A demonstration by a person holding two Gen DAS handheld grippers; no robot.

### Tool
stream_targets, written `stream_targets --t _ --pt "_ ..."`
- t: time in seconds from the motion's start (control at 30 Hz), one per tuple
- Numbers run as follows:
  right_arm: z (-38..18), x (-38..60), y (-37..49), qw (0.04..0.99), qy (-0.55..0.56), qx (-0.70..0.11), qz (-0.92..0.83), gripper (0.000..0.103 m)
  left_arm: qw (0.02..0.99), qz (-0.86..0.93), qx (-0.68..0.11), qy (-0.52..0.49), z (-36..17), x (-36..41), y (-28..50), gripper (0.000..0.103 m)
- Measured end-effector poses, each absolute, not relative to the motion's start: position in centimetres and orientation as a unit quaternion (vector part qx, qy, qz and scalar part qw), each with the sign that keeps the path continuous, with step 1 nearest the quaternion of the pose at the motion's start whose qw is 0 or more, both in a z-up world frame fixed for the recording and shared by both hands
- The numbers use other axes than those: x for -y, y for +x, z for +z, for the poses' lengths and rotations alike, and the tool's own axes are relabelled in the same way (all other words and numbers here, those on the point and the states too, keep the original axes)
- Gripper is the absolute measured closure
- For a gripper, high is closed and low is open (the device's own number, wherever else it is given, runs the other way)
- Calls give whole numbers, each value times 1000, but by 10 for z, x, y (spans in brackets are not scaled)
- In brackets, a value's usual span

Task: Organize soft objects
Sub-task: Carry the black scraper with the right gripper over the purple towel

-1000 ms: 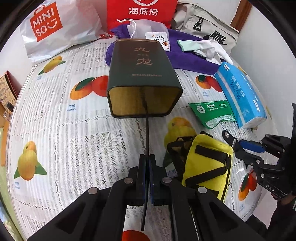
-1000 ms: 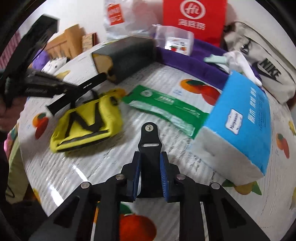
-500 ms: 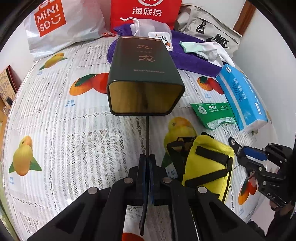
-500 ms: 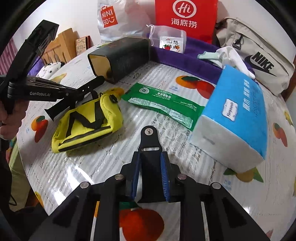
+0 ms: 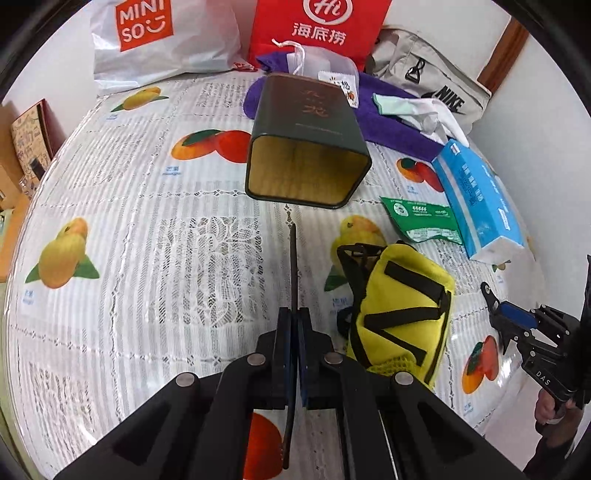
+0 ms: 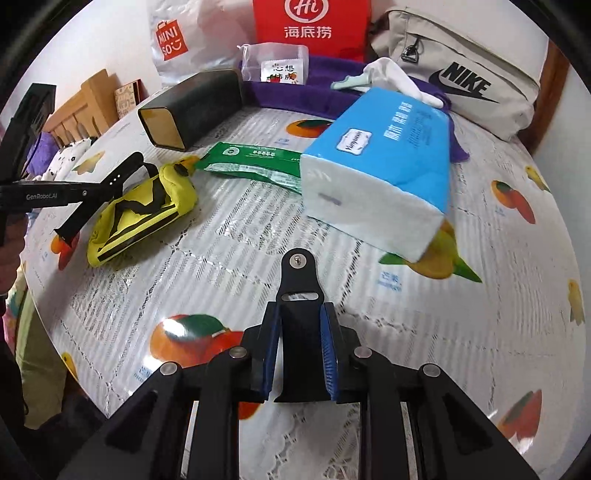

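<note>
A yellow pouch [image 5: 399, 314] with black straps lies on the fruit-print table [image 5: 147, 221], just right of my left gripper [image 5: 294, 314]. That gripper is shut on a thin black strip [image 5: 293, 258] seen edge-on. My right gripper [image 6: 299, 310] is shut on a flat black tab [image 6: 298, 273] with a screw and a slot. Ahead of it lies the blue tissue pack [image 6: 380, 166], with the green packet [image 6: 255, 166] and the yellow pouch [image 6: 140, 210] to its left. A purple cloth [image 6: 321, 96] and a white cloth [image 6: 391, 77] lie at the back.
A dark green tin [image 5: 310, 147] lies on its side, open mouth facing me. Against the back wall stand a white Miniso bag [image 5: 159, 40], a red bag [image 5: 321, 29], a small clear drawstring bag [image 5: 332, 70] and a beige Nike bag [image 5: 436, 74]. The table edge curves close on the right.
The right gripper has swung to the right, so the tissue pack now lies nearly straight ahead of it. The left gripper shifted a little and rolled. Both grips look the same.
</note>
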State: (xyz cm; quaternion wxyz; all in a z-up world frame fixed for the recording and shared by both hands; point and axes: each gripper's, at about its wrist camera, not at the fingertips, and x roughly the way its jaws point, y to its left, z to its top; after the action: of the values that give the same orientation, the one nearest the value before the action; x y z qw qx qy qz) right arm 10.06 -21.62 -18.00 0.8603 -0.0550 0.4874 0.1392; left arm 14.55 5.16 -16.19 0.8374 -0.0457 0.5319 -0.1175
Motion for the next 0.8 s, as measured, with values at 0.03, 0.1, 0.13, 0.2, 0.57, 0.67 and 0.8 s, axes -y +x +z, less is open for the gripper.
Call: stream_targets --t 0.03,0.1,0.13,0.2,0.57,0.67,0.8 --pt "-178 217 99 862 -55 -484 136 81 838 -117 -531 -47 -160 -52 145 99" --pt "-172 219 98 865 -53 -480 136 81 840 -112 -529 -50 -157 -53 143 99" --pt "-169 220 97 867 -52 -477 134 81 840 -111 -528 -51 -155 -53 143 99" --pt "-163 221 97 869 -53 -473 134 81 843 -107 -524 -56 -150 -54 143 99" --pt "-123 226 105 883 -37 -444 146 81 860 -105 -495 -63 -106 -51 150 99" --pt "-109 228 112 890 -36 -431 145 81 865 -102 -487 -67 -95 -53 157 99" --pt "-91 233 128 897 -35 -417 141 81 871 -99 -477 -69 -80 -52 171 99"
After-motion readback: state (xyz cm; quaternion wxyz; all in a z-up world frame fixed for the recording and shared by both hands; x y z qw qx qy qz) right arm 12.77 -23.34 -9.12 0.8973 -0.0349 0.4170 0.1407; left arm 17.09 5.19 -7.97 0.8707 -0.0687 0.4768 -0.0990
